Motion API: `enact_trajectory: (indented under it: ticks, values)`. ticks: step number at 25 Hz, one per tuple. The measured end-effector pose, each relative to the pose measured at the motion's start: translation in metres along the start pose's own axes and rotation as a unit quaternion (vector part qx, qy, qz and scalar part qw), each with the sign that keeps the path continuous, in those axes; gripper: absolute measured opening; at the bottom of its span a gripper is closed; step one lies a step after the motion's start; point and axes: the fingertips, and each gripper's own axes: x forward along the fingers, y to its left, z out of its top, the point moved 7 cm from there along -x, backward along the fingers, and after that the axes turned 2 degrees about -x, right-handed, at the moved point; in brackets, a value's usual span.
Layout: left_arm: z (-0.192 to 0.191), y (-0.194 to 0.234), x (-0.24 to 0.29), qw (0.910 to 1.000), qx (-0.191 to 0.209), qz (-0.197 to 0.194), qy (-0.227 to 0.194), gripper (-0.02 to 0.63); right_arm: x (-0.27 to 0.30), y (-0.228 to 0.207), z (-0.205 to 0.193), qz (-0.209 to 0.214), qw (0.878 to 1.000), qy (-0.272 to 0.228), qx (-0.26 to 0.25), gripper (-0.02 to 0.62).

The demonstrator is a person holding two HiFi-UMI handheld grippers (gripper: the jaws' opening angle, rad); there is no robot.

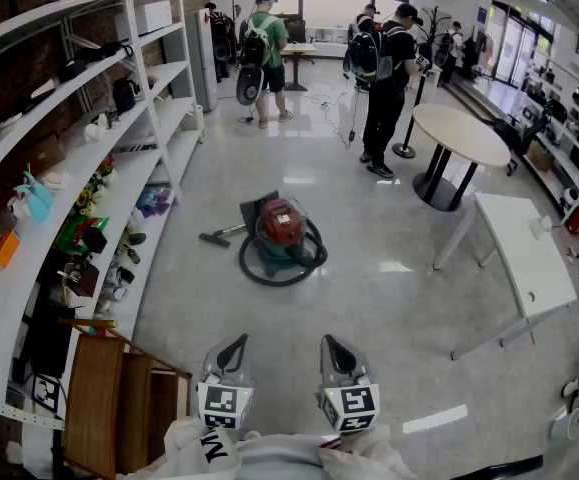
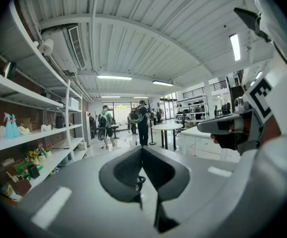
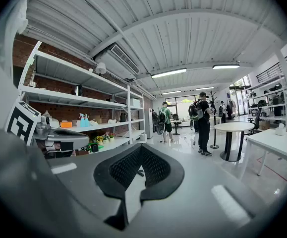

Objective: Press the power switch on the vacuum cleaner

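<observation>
Ahead, well apart from both grippers, the vacuum (image 1: 280, 228) is seen on the floor (image 1: 389, 313), ringed by its hose (image 1: 265, 274). The left gripper (image 1: 235, 348) and right gripper (image 1: 331, 348) are held empty, jaws together. The body is judged rigid and heavy. Its switch cannot be made out and would be pressed with a closed tip.

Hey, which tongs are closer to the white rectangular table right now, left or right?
Right. The right tongs are held low, left of the white rectangular table and apart from it; the left tongs are beside them, farther left.
</observation>
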Motion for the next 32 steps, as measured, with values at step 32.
enact_trajectory:
  ticks: [32]
  values:
    - [-0.012,-0.043,0.011,0.9998,-0.004,0.01,0.018,0.0,-0.015,-0.038,-0.017,0.022,0.999,0.008,0.023,0.0]
